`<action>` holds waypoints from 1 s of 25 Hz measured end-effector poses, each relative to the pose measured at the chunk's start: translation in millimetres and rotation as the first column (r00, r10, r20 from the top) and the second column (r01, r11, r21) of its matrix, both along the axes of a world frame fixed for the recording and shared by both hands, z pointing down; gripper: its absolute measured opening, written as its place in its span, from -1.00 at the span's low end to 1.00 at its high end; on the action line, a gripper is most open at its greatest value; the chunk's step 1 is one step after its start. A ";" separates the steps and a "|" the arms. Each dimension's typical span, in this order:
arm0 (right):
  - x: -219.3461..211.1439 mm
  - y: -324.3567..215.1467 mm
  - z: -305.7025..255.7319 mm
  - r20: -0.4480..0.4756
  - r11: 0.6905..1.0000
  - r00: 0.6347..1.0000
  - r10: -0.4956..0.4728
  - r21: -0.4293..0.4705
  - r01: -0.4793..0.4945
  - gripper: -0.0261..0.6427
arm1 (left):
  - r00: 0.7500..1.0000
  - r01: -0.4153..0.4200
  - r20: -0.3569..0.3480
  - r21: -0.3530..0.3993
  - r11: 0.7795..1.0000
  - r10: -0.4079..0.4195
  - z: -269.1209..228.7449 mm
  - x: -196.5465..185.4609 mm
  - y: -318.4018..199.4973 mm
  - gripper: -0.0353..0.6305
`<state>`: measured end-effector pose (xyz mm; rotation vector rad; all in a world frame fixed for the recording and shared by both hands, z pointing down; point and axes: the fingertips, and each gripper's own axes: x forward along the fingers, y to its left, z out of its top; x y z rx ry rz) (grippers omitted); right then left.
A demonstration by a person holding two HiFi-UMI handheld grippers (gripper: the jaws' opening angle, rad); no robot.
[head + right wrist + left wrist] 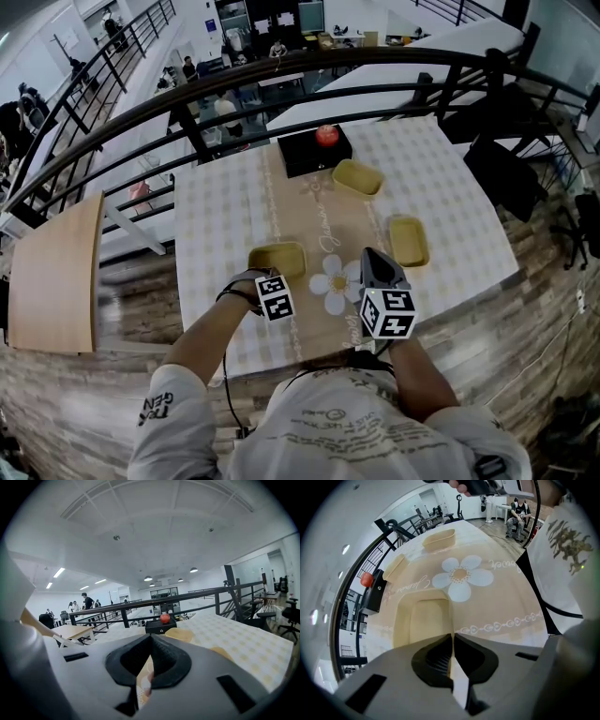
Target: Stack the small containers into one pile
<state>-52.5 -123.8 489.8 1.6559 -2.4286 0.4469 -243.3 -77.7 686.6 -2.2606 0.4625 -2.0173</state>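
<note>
Three shallow yellow containers lie apart on the checked tablecloth. The near one (277,260) (423,620) sits right in front of my left gripper (277,283) (451,637), whose jaws are shut on its right rim. A second container (409,240) (439,538) (224,653) lies to the right. The third (357,177) (395,566) (180,633) lies farther back. My right gripper (372,255) (151,639) hovers over the flower print between the near and right containers, shut with nothing in it.
A black box (314,148) (161,625) with a red ball (326,135) (164,618) on it stands at the table's far edge. Behind it runs a black railing (281,80). A wooden tabletop (56,272) stands at the left.
</note>
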 end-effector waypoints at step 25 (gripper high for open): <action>95.4 -34.8 7.2 -0.007 0.999 0.999 0.043 -0.026 -0.043 -0.94 | 0.999 -0.053 -0.011 0.031 0.998 0.054 -42.6 149.7 -69.1 -0.85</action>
